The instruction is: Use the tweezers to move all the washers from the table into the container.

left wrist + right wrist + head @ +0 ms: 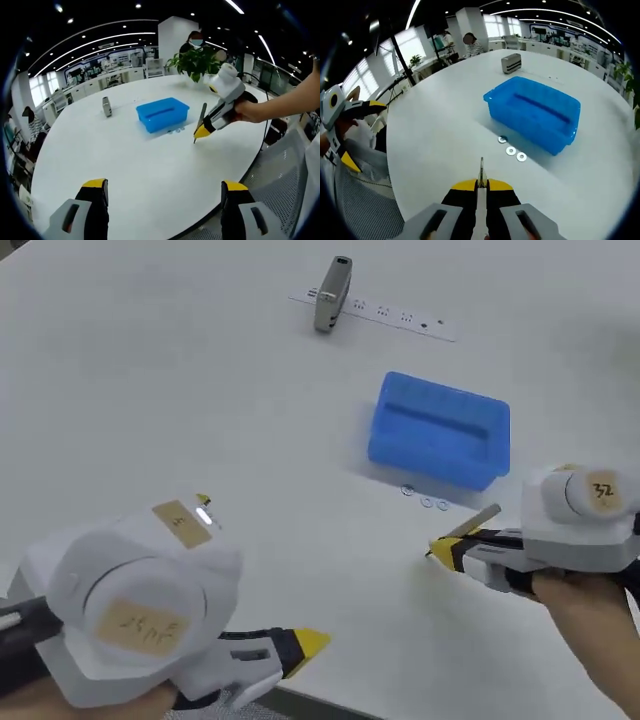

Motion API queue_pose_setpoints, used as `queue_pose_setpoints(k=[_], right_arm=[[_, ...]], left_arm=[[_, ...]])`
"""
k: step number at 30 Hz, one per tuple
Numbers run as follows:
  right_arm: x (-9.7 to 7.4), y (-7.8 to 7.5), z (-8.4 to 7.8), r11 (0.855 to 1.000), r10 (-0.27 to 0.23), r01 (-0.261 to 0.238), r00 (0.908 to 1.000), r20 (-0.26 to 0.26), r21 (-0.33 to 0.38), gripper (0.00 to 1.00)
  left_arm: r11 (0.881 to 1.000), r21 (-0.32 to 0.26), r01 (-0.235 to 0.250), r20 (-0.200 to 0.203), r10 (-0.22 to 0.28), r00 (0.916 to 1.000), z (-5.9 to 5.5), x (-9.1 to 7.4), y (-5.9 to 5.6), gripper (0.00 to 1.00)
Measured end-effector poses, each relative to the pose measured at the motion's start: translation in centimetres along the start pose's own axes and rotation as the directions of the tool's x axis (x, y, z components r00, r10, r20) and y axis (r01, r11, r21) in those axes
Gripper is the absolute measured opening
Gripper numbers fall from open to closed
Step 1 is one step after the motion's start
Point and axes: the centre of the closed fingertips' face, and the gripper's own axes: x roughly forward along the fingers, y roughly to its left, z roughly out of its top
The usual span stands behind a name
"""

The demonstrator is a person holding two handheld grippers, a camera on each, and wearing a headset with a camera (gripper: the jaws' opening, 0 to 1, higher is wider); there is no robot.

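**Step in hand:** approach to 1st pick. No washer had been gripped yet.

**Gripper states**
- Right gripper (481,184): jaws closed tight on the tweezers (481,167). The tweezer tips projected fwd toward the container (535,112) and carried nothing.
- Left gripper (165,186): jaws spread wide, nothing between them. It hung well short of the container, at the table's near edge.

**Task items**
- 3 washers (510,150) lay flat in a short row on the table (435,125), just beside the container's near long wall. They sat between that wall and the tweezer tips.
- The container was a blue open-top rectangular bin. No washers were seen inside it.

**Next move (judgement):** bring the tweezer tips down to the washer nearest them and straddle its rim. Thin flat washers on a smooth top would prob. slide or flip if pinched off-centre, so a low approach angle was req'd. Then lift over the wall and release.

**Surface and room**
- White, smooth, rounded table.
- A power strip (380,312) with a grey block (333,295) on it lay beyond the container's far side.
- Open-plan office: strip ceiling lights, desks, a potted plant (197,62), people in the bkgd.
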Motion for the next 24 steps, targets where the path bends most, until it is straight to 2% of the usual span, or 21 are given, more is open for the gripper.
queue_pose_setpoints(k=[7, 9, 16, 18, 24], right_arm=[[-0.2, 0.1, 0.2, 1.0, 0.0, 0.0, 0.9999, 0.017, -0.008, 0.01], [-0.5, 0.1, 0.9, 1.0, -0.002, 0.002, 0.9992, 0.041, 0.002, 0.02], [-0.9, -1.0, 3.3, 1.0, -0.023, 0.024, 0.9971, 0.073, -0.013, 0.02], [-0.8, -1.2, 3.9, 1.0, -0.021, 0.022, 0.9971, 0.074, -0.015, 0.03], [0.2, -1.8, 5.7, 0.997, -0.004, 0.008, 0.9981, 0.061, -0.077, 0.03]], left_arm=[[1.0, -0.003, 0.0, -0.004, 0.0, 1.0, -0.1, 0.0, 0.0, 0.95], [1.0, -0.005, -0.002, -0.006, 0.002, 1.0, -0.1, 0.0, 0.1, 0.95], [1.0, -0.015, -0.003, -0.01, 0.003, 0.9999, -0.3, 0.2, 0.3, 0.95], [1.0, -0.018, -0.002, -0.012, 0.002, 0.9999, -0.4, 0.3, 0.3, 0.95], [0.999, -0.035, -0.006, -0.022, 0.005, 0.9998, -0.9, 0.3, 0.8, 0.95]])
